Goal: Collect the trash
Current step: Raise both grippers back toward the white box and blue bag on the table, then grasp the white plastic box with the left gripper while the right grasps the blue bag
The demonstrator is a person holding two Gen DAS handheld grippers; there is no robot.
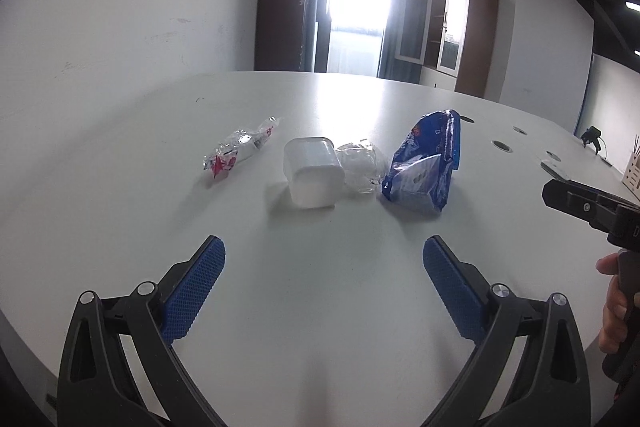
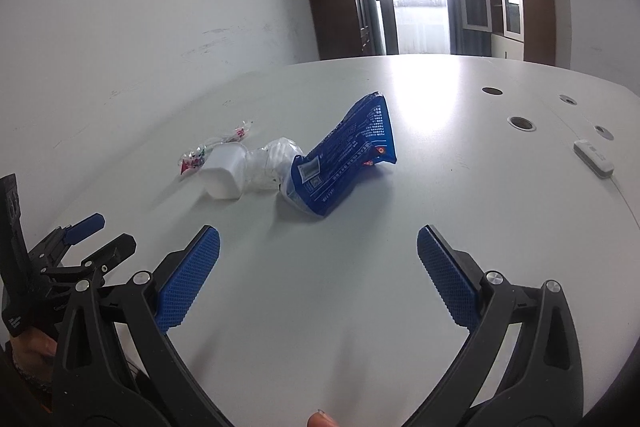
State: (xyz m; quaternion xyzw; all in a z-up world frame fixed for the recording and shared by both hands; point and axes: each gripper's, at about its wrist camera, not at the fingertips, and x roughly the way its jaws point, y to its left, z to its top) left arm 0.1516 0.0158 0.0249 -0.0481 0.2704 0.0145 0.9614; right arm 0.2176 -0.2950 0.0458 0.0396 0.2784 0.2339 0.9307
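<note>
So, both grippers spread wide, empty. Blue bag (image 2: 344,155) dead ahead of right gripper (image 2: 318,247), long axis running away-right. Left gripper (image 1: 324,259) faces white tub (image 1: 314,175) instead.

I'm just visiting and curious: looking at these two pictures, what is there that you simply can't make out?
- Print on the blue bag: too small and blurred, both views.
- Red-and-clear wrapper: partly hidden behind the white container in the right wrist view.
- Right gripper: cut off by the left wrist view's edge.
- Outside the doorway: washed out by glare.
- Any trash bin: none in view.
</note>
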